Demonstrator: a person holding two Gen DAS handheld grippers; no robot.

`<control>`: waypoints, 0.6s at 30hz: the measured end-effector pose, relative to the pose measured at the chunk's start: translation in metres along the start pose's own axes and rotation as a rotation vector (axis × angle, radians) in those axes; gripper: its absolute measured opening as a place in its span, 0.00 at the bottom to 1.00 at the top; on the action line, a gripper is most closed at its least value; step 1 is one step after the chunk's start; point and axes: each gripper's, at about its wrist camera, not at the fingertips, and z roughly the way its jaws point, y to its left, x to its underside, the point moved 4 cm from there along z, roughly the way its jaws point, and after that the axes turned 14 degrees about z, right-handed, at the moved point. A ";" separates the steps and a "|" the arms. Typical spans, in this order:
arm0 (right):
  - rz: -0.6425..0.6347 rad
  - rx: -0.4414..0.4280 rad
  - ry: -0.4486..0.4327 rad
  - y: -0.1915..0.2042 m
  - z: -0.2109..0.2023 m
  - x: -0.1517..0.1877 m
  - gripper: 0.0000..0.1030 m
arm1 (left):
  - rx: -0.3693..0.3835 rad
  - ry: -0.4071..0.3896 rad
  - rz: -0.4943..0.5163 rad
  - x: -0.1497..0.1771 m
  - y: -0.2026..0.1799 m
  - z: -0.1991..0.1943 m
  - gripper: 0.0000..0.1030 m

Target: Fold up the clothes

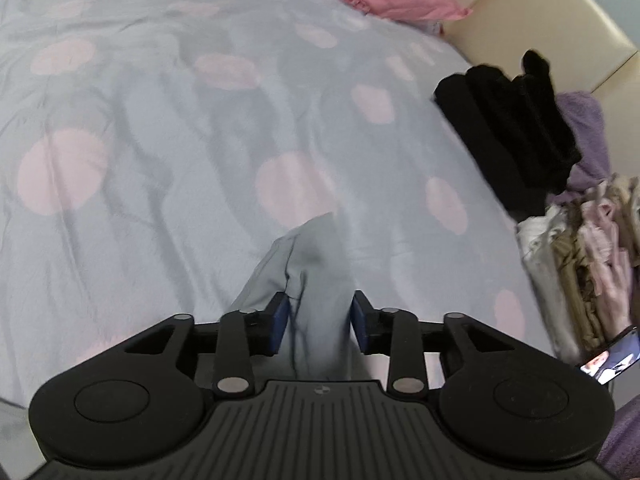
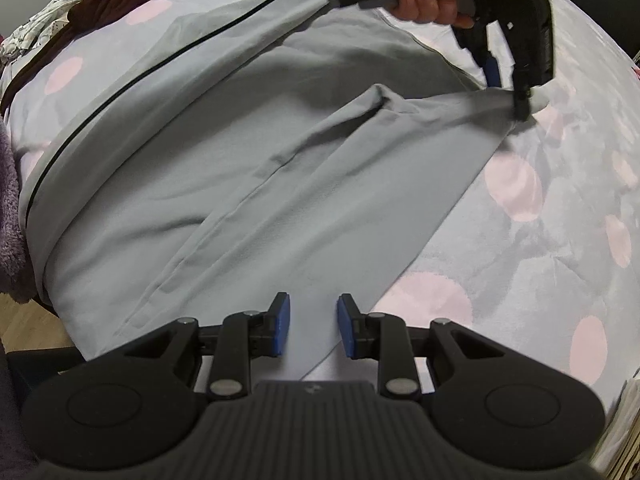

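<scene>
The smooth grey garment with thin black piping (image 2: pixel 224 168) lies spread on the pale blue bedspread with pink dots (image 1: pixel 140 128), one flap drawn across toward two o'clock, so I judge the fold begun, not finished. The left gripper (image 1: pixel 319 322) has fabric bunched between its blue pads; whether they pinch it I cannot tell. The right gripper (image 2: pixel 313 325) straddles the six o'clock edge, jaws apart; folded clothes (image 1: pixel 576 264) sit at three o'clock.
</scene>
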 end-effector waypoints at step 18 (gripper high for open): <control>-0.049 0.050 0.005 0.009 0.001 0.006 0.30 | -0.136 -0.045 -0.075 -0.007 0.005 -0.012 0.24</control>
